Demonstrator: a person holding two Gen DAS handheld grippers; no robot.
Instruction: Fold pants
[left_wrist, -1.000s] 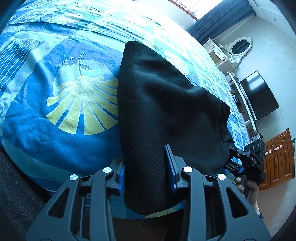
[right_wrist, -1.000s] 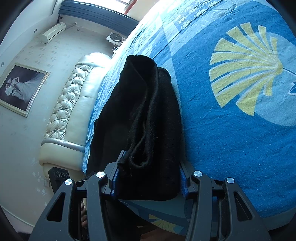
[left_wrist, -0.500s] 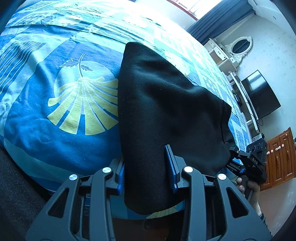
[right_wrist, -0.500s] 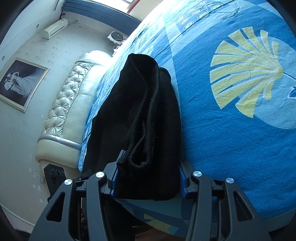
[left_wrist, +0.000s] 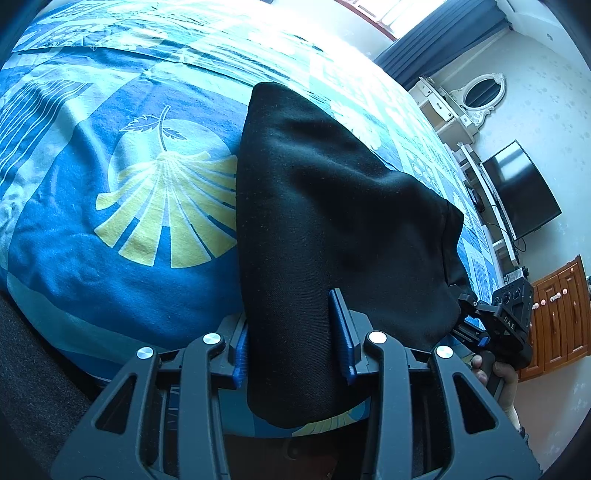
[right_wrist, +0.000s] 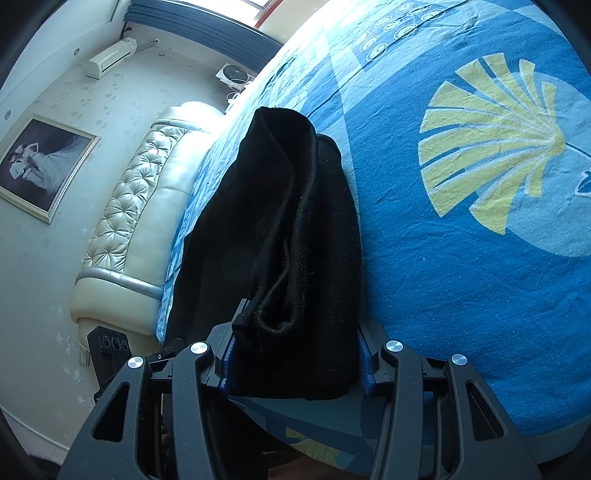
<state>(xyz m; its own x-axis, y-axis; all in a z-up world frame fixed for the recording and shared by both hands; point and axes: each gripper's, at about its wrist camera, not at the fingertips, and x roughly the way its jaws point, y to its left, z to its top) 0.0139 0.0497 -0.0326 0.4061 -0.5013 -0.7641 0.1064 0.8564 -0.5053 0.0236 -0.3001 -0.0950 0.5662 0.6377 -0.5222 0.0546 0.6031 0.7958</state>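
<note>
The black pants (left_wrist: 332, 221) lie on the bed, on a blue bedspread (left_wrist: 110, 258) with big yellow fan shapes; they are already folded into a thick bundle, and their near end hangs a little past the edge of the bed; the left gripper (left_wrist: 291, 354) has its two blue pads pressed against a fold of the cloth, one on each side, so it is holding the pants; the right gripper (right_wrist: 295, 365) does the same at the other end, squeezing a fat stack of layers (right_wrist: 295, 258) where a rolled hem and a seam show; from the left camera the right gripper (left_wrist: 506, 325) sits at the far corner of the cloth with a person's hand (left_wrist: 498, 376) around its handle; from the right camera a bit of the left gripper (right_wrist: 110, 347) peeks out low beside the bed; a cream padded headboard (right_wrist: 140, 206) stands behind the pants; a framed picture (right_wrist: 40, 166) hangs on the wall; a dark TV (left_wrist: 521, 188) and a brown wooden cabinet (left_wrist: 557, 314) stand on the other side of the room.
</note>
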